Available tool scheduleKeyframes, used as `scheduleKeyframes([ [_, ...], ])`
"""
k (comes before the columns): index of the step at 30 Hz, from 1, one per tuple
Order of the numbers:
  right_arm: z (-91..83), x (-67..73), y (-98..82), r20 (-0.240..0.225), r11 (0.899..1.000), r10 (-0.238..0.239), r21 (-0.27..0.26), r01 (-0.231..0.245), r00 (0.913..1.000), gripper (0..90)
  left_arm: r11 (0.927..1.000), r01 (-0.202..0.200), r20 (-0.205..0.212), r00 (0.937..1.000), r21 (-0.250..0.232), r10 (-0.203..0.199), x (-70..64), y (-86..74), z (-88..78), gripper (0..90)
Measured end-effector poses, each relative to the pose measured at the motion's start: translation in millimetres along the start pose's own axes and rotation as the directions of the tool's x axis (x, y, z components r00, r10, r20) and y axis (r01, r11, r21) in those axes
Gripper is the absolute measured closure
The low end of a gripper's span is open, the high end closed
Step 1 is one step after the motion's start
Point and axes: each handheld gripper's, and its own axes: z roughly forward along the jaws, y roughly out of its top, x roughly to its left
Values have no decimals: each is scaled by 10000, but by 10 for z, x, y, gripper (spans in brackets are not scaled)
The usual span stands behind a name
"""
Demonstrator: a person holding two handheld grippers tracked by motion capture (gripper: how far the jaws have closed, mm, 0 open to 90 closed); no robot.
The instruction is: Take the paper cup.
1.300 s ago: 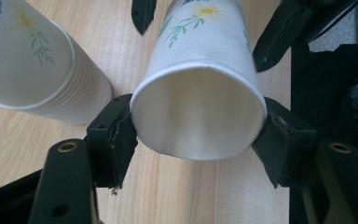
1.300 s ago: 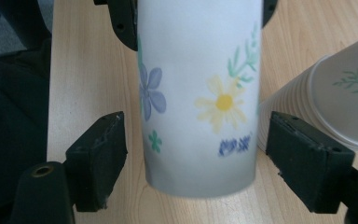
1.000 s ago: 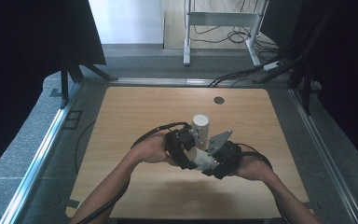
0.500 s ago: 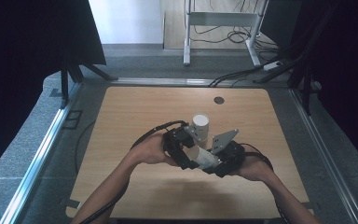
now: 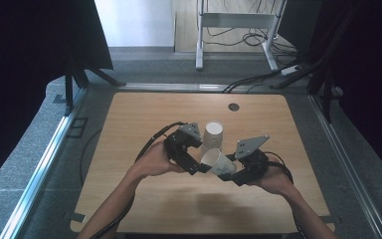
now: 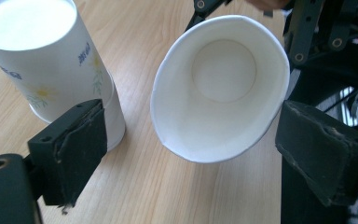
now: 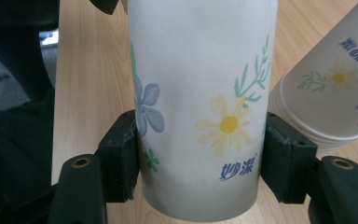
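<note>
Right gripper (image 5: pixel 227 173) clamped on a single paper cup (image 5: pixel 217 162), lifted and tipped, mouth toward frame left, centre of the high view; left gripper (image 5: pixel 197 160) jaws have just been opening, pads clear of the cup's rim; inverted cup stack (image 5: pixel 212 134) stands just behind on the table (image 5: pixel 129 124); separation looks done; setting the cup down remains.

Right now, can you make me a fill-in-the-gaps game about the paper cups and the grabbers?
1. The right gripper is shut on a paper ____.
2. The held cup lies on its side, its open mouth facing the ____ gripper.
3. The left gripper has just been opening; its jaws are ____.
4. The stack of cups stands upside down on the ____.

Missing words: cup; left; open; table
</note>
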Motion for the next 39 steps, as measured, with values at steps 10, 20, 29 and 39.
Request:
scheduleKeyframes([
  [10,-27,-6,-87,132,9955,399,-870,-386,9991,368,9940,484,250,9986,-981,-462,-1,-84,52,55],
  [20,13,7,-183,128,9871,639,-1480,-613,9979,368,9889,540,667,9968,-1382,-451,8,-77,156,90],
  [29,62,12,-228,-34,9821,685,-1756,-681,9976,367,9886,607,1084,9930,-1377,-459,15,-22,245,153],
  [39,102,-9,-247,-185,9816,727,-1758,-748,9972,358,9922,536,806,9957,-1130,-446,-2,12,246,285],
])
